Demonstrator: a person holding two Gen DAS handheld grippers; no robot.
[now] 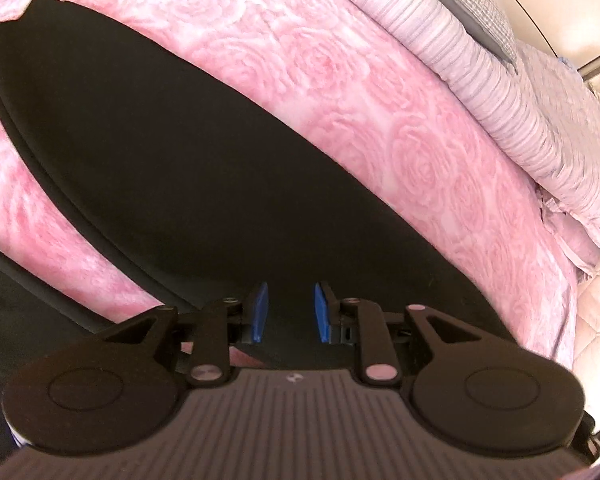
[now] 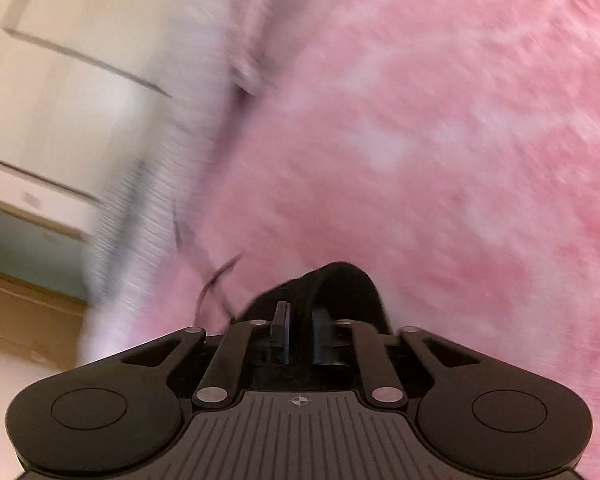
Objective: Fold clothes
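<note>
A long black fabric garment (image 1: 148, 152), folded lengthwise with smooth layered edges, lies flat and stretched diagonally across the pink rose-patterned bedspread (image 1: 340, 92).

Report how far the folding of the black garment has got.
Partly done: the long black garment lies flat on the pink rose-patterned blanket, apparently doubled along one edge. In hand: the right gripper pinches black fabric; the left gripper is open over it. Further folds look left.

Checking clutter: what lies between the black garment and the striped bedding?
Only bare pink blanket, in the left wrist view, separates the garment from the striped bedding.
</note>
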